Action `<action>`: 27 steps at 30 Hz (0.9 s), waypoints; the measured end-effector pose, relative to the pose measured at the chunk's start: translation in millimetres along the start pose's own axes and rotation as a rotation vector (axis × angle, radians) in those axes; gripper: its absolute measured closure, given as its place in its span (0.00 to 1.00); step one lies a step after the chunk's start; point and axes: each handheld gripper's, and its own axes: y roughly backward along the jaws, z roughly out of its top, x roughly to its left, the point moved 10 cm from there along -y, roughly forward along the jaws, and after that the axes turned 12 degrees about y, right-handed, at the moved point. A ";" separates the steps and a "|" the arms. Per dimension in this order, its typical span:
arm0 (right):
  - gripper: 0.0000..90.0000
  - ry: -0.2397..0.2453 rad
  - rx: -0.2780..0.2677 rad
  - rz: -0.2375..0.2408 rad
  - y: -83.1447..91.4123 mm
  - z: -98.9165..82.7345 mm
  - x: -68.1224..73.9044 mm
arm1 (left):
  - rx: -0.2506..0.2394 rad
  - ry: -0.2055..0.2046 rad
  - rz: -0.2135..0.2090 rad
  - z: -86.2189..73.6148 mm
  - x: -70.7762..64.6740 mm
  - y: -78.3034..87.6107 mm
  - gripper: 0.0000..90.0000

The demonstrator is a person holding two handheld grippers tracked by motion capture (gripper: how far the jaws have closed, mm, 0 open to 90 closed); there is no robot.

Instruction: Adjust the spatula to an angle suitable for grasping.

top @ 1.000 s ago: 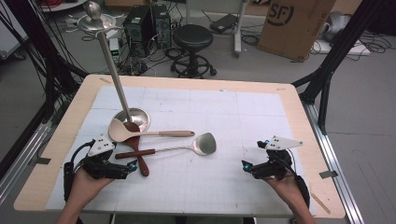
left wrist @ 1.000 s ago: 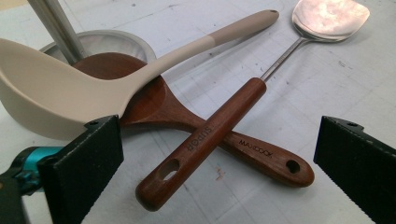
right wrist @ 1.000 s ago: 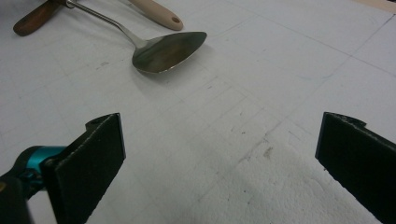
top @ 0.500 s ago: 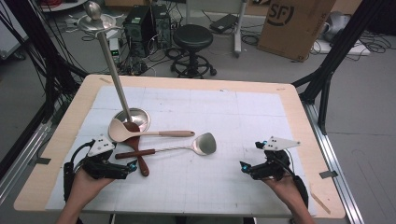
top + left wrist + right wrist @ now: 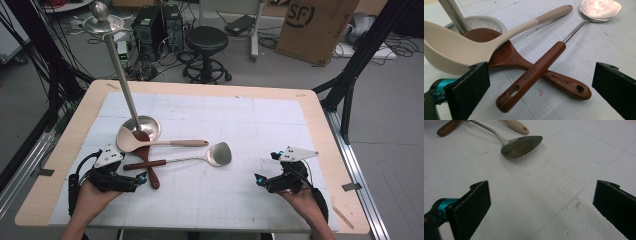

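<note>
From the high view I see my left gripper [image 5: 141, 178] at the near left of the white mat [image 5: 260, 125], its tips just beside the ends of two crossed wooden handles. My right gripper [image 5: 259, 179] sits well apart at the near right, over bare mat. A beige ladle [image 5: 131, 140] lies with its bowl against the round base of the metal stand [image 5: 150, 125]; a steel spatula [image 5: 220, 154] points its blade toward the middle of the mat.

In the left gripper view my jaws stand wide apart with nothing between the pads. Ahead, the spatula's wooden handle [image 5: 531, 76] lies across the handle of a dark wooden spoon [image 5: 499, 48], touching it. The ladle's bowl rests over the spoon's bowl; I think it touches it, though the overlap hides the contact.

In the right gripper view my jaws are likewise spread wide over empty mat, and the spatula blade lies farther off, near the top.
</note>
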 end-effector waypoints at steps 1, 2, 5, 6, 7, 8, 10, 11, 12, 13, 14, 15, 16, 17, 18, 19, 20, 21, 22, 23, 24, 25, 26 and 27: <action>0.00 0.000 0.000 0.000 0.0 0.0 0.0 | -0.002 0.001 0.000 0.1 -0.2 -0.1 0.02; 0.00 0.002 0.000 0.002 -0.8 0.4 0.3 | -0.001 0.000 0.000 0.0 -0.1 0.0 0.02; 0.00 0.003 0.000 0.007 -2.4 1.4 1.6 | -0.001 0.002 0.000 -0.1 0.3 0.1 0.02; 0.00 0.000 -0.001 0.010 -3.5 2.2 2.5 | -0.002 0.002 0.000 -0.1 0.4 0.2 0.02; 0.00 0.002 -0.001 0.012 -4.2 2.7 2.9 | -0.002 0.003 -0.001 -0.1 0.5 0.2 0.02; 0.00 0.002 -0.001 0.012 -4.2 2.7 2.9 | -0.002 0.004 0.000 -0.1 0.6 0.2 0.02; 0.00 0.004 -0.002 0.018 -5.6 3.7 4.1 | -0.003 0.004 -0.001 -0.2 0.5 0.3 0.02; 0.00 0.004 -0.003 0.019 -6.4 4.3 4.6 | -0.003 0.003 -0.001 -0.1 0.6 0.3 0.02; 0.00 0.004 -0.002 0.024 -7.1 4.9 5.5 | -0.003 0.004 0.000 -0.1 0.7 0.5 0.02; 0.00 0.004 -0.003 0.028 -7.9 5.6 6.4 | -0.004 0.004 0.000 0.0 0.8 0.5 0.02; 0.00 0.006 -0.004 0.031 -8.5 6.4 7.0 | -0.003 0.005 0.000 -0.1 1.0 0.8 0.02; 0.00 0.005 -0.009 0.033 -9.0 7.7 7.4 | -0.004 0.005 0.000 -0.1 1.2 0.8 0.02; 0.00 0.004 -0.015 0.039 -9.5 9.2 7.7 | -0.004 0.007 0.000 -0.1 1.3 0.9 0.02; 0.01 -0.001 -0.018 0.045 -9.9 10.6 8.5 | -0.004 0.007 0.000 -0.1 1.5 1.0 0.02; 0.00 -0.001 -0.020 0.047 -10.6 11.8 8.6 | -0.005 0.008 0.001 -0.1 1.6 1.0 0.02; 0.01 0.000 -0.022 0.061 -12.4 14.7 11.1 | -0.006 0.008 0.001 0.0 1.8 1.1 0.02; 0.01 0.000 -0.022 0.061 -12.4 14.7 11.1 | -0.006 0.009 0.002 0.0 1.9 1.2 0.02; 0.01 0.007 -0.019 0.068 -13.7 16.0 12.7 | -0.006 0.009 0.002 0.1 2.0 1.3 0.02; 0.01 0.014 -0.016 0.075 -15.3 17.4 14.4 | -0.006 0.009 0.002 0.1 2.2 1.3 0.02; 0.01 0.025 -0.006 0.093 -18.8 20.6 18.3 | -0.007 0.009 0.002 0.1 2.2 1.3 0.02; 0.01 0.033 -0.007 0.098 -20.9 23.0 19.9 | -0.007 0.009 0.002 0.0 2.5 1.4 0.02; 0.01 0.037 -0.005 0.108 -22.8 25.2 21.7 | -0.006 0.010 0.003 -0.1 2.6 1.5 0.02; 0.01 0.041 -0.004 0.118 -24.7 27.6 23.6 | -0.007 0.011 0.003 -0.1 2.7 1.7 0.02; 0.01 0.041 -0.004 0.118 -24.7 27.6 23.6 | -0.007 0.011 0.003 0.0 2.9 1.8 0.02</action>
